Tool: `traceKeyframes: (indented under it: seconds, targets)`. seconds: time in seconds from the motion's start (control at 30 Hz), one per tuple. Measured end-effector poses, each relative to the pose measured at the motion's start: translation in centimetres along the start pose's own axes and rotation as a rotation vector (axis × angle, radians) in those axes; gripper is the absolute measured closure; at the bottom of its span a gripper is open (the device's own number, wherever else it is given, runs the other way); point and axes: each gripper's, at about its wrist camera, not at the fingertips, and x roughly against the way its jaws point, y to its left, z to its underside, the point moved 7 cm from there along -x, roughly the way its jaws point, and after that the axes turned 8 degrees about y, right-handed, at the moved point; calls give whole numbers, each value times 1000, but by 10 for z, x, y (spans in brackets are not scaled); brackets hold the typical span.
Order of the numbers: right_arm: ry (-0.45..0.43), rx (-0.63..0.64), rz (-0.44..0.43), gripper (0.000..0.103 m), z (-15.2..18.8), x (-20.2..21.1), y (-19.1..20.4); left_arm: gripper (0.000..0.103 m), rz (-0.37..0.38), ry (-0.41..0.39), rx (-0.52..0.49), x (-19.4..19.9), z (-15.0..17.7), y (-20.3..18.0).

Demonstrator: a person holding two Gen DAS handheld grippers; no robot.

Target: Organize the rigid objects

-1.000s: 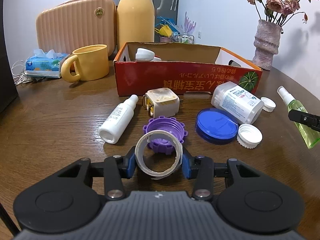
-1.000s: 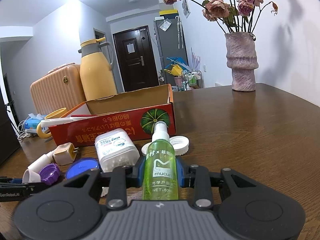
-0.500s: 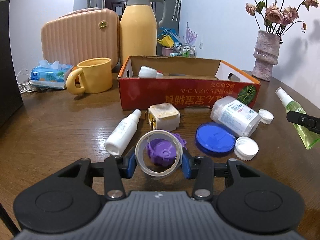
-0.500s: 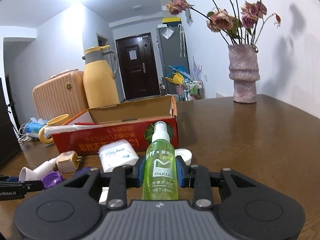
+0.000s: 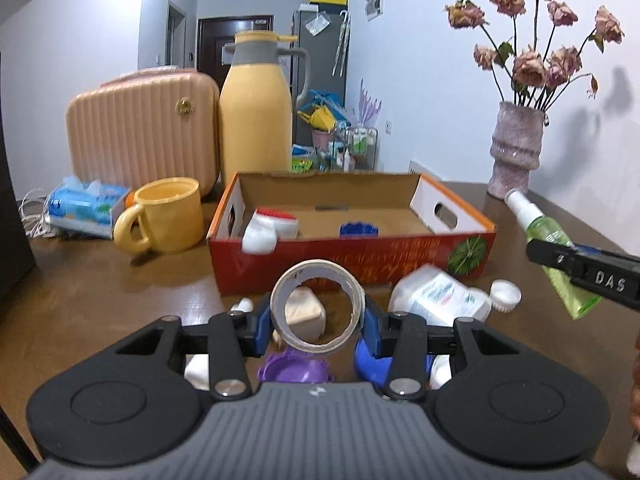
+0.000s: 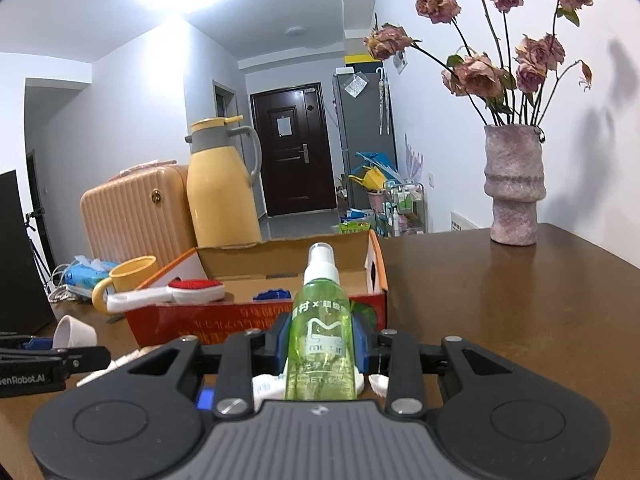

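Tape roll (image 5: 318, 305) (left jaws) — spray bottle (image 6: 321, 336) right.

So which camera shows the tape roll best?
The left wrist view: the tape roll sits centred between the left gripper's blue pads, its whole ring and hollow core visible. The right wrist view shows only one end of it at the far left edge.

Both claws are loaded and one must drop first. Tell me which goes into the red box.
Left, probably. The left claw holds the tape roll directly facing the red box front wall. The right claw grips the green spray bottle off the box's right end.
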Motion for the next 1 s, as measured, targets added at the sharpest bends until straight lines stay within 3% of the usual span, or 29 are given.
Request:
traceKeyframes:
  seconds: [0.57, 1.0]
  targets:
    - [-28, 1, -22, 73, -38, -42, 14, 59, 4, -51, 12, -29, -53, -20]
    - [-32, -30, -20, 73, -63, -92, 2, 59, -12, -68, 70, -73, -86, -29]
